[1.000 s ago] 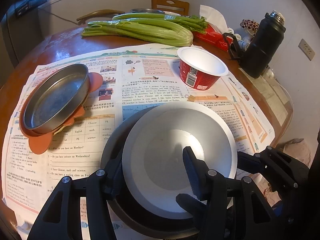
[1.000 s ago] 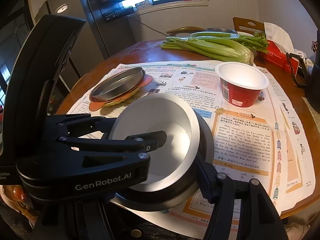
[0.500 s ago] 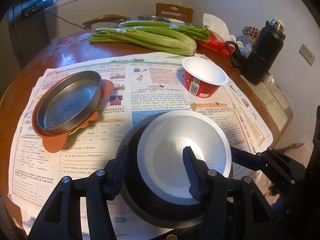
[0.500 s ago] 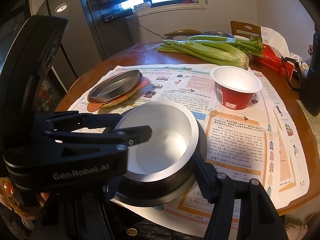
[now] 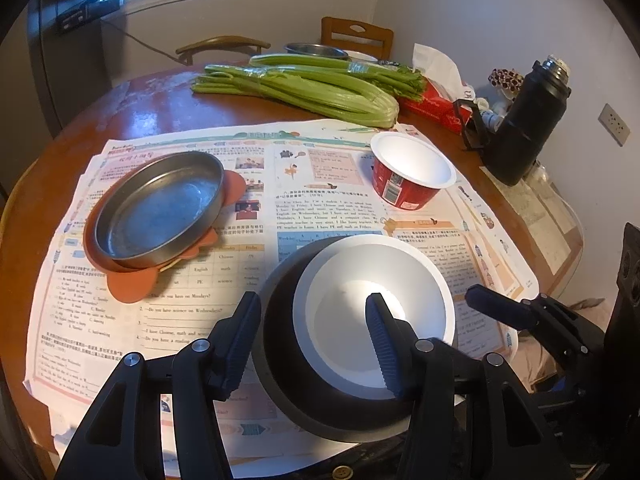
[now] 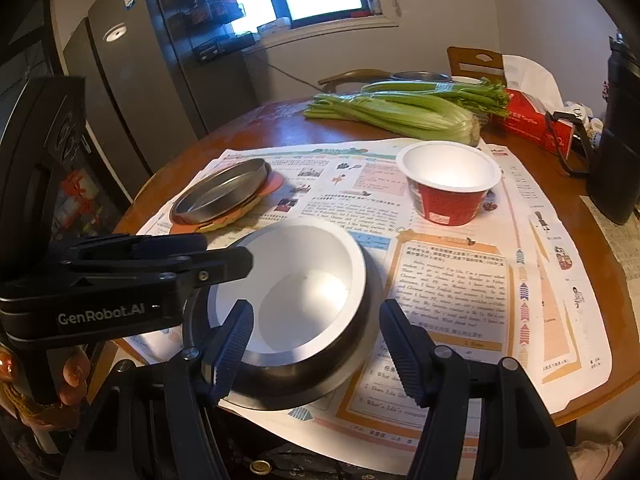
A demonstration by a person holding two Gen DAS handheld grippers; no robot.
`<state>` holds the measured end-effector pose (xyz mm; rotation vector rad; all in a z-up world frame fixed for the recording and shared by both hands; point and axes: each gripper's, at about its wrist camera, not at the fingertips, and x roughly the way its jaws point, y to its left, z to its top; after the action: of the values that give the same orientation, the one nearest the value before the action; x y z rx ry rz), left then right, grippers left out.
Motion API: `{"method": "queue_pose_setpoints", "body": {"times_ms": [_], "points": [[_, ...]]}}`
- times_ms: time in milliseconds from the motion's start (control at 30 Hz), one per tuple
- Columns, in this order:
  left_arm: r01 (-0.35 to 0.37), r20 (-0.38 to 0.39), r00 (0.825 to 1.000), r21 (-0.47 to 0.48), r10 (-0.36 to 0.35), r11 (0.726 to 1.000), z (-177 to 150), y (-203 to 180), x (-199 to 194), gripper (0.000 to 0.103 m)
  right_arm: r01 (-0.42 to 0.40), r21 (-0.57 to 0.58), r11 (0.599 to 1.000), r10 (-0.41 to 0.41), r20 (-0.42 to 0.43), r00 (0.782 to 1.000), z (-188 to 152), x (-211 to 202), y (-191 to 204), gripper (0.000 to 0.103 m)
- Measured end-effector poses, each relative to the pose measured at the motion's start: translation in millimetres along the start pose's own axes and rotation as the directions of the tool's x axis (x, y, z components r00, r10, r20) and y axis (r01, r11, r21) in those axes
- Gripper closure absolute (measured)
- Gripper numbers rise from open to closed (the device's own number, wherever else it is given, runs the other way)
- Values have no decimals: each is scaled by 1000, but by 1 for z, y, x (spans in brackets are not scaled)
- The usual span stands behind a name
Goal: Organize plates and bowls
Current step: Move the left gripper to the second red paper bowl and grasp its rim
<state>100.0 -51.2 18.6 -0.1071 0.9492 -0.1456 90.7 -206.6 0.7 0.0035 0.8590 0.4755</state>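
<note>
My left tongs (image 5: 312,328) and right tongs (image 6: 316,336) both gape around the black bowl (image 5: 280,344). Beyond them I see a red cup (image 5: 408,178) right, steel pan (image 5: 160,208) left.

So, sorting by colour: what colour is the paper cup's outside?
Red, white inside; the paper cup shows best in the right wrist view.

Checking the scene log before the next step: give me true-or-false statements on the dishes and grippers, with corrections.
1. The round steel pan sits on an orange mat. True.
2. The red paper cup with white inside lies tipped on its side. False: it stands upright.
3. The black-walled bowl with white inside sits on the printed newspaper. True.
4. The left gripper is shut. False: its jaws are spread, straddling the bowl's wall.
5. The celery bunch lies inside the pan. False: it lies behind, on the wooden table.
</note>
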Motion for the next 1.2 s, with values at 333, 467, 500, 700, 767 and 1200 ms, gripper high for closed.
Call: {"method": "queue_pose_setpoints", "body": {"times_ms": [333, 467, 500, 700, 767, 1200], "points": [[-7, 44, 999, -1, 7, 1000, 2, 0, -22, 47, 2, 30, 1000, -5, 82, 997, 5, -26, -11, 37], [-10, 60, 998, 1, 10, 1000, 3, -2, -32, 47, 3, 33, 999, -7, 111, 994, 7, -36, -13, 37], [-13, 62, 998, 2, 12, 1000, 4, -3, -33, 47, 2, 35, 999, -7, 115, 993, 7, -38, -13, 37], [-4, 75, 997, 14, 3, 1000, 11, -11, -41, 47, 13, 55, 998, -21, 153, 988, 10, -50, -23, 37], [-1, 76, 997, 25, -1, 1000, 15, -16, -43, 47, 20, 69, 997, -32, 171, 985, 11, -57, -29, 37], [61, 82, 994, 83, -68, 995, 60, -45, -28, 47, 92, 179, 980, -134, 243, 961, 29, -79, -77, 37]]}}
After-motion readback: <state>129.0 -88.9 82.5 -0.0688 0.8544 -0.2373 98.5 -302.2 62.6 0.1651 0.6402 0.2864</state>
